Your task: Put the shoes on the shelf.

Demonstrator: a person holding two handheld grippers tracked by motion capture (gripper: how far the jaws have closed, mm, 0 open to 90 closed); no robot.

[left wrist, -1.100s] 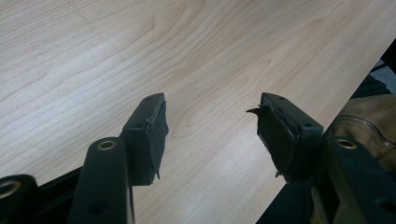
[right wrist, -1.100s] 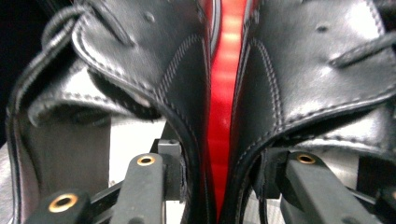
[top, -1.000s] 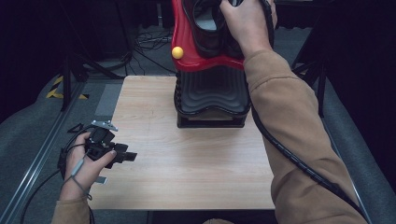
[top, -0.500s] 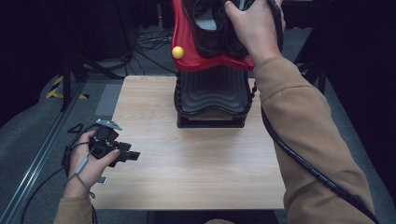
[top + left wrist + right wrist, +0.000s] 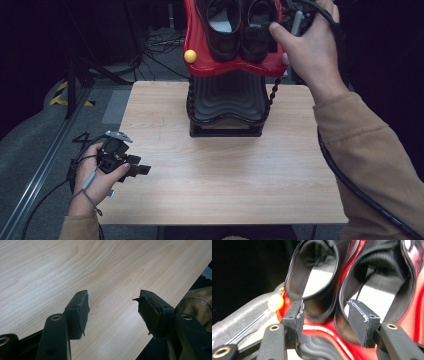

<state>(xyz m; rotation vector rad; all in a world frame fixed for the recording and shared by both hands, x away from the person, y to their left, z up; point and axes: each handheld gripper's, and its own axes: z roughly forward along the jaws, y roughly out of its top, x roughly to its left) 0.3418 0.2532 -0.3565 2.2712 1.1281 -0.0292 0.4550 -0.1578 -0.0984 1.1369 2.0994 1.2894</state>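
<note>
The bench is a flat top of pale wood with soft brown lines in it. At its far end stands a black stand with wavy ridges down its front. On top of the stand sits a shiny red tray with round, curvy edges. A small yellow ball sticks out at the tray's left side. Two black shoes sit side by side in the tray. They look smooth and a bit shiny, with wide round openings and pale insides.

The right tool is held up high by the right hand, right at the shoes. Its two flat black pads are apart, and the sides of the two shoes, where they meet, sit in the gap between them. I cannot tell if the pads touch the shoes. It is not squeezing anything.

The left tool is held by the left hand low over the near left part of the bench, well apart from the stand. Its jaws are spread wide, with only bare wood under them. Its pads look rough and torn at the edges. It holds nothing.
</note>
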